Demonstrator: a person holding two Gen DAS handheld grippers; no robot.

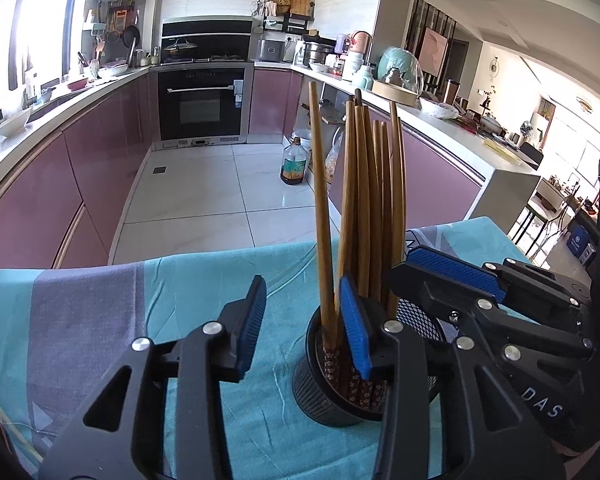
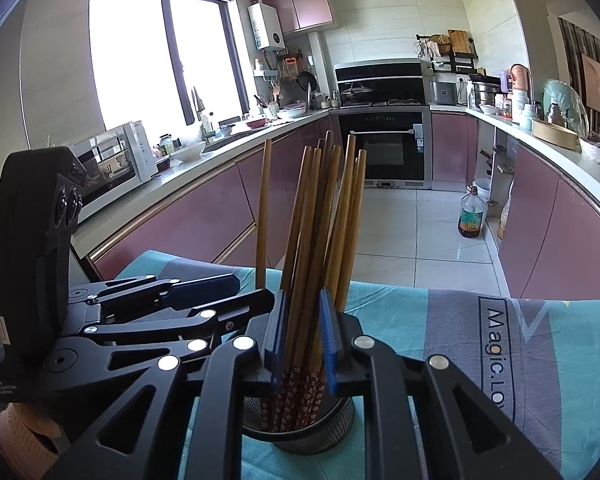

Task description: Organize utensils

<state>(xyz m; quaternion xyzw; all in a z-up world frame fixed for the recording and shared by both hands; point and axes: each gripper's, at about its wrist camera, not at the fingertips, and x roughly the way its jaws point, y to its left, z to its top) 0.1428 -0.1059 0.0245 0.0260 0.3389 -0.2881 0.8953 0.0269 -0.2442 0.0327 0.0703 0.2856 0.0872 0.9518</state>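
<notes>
Between the fingers of the left tool (image 1: pixel 302 330), as its own camera shows, nothing is held: the jaws are spread, the right pad sits at the rim of the mesh holder (image 1: pixel 320 396) against the chopsticks (image 1: pixel 364 200), and a sideways pull could tip the holder on the cloth-covered surface (image 1: pixel 100 320). Seen from the right wrist, the right tool (image 2: pixel 305 340) is nearly closed around several chopsticks just above the holder, though a firm pinch cannot be confirmed; if it is withdrawn while they are pinched, they could be dragged out or scattered.
</notes>
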